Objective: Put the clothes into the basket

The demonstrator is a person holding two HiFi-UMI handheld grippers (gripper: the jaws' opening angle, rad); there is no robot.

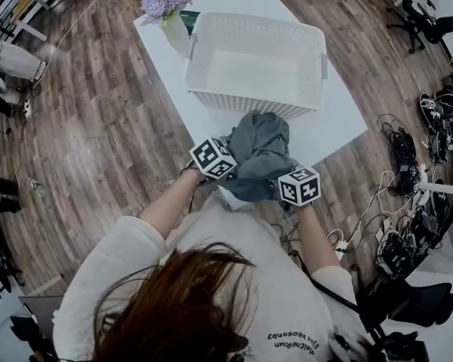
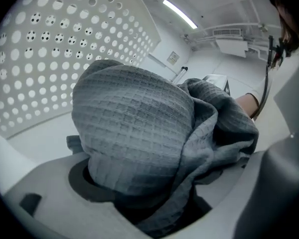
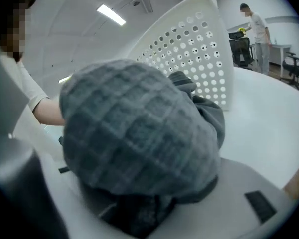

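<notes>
A grey waffle-knit garment (image 1: 260, 153) lies bunched at the near edge of the white table (image 1: 340, 123), just in front of the white perforated basket (image 1: 245, 100). My left gripper (image 1: 230, 161) holds the garment's left side, and in the left gripper view the cloth (image 2: 139, 128) fills the gap between the jaws. My right gripper (image 1: 283, 178) grips the right side, with the cloth (image 3: 134, 138) bulging out over its jaws. The basket's holed wall (image 2: 40, 59) (image 3: 199, 49) stands close behind the garment. Nothing shows inside the basket. The fingertips are hidden under the cloth.
A vase of purple flowers (image 1: 166, 6) stands at the table's far left beside the basket. Tangled cables and gear (image 1: 408, 202) lie on the wooden floor to the right. An office chair (image 1: 423, 17) is at the far right. A person (image 3: 259, 29) stands far off.
</notes>
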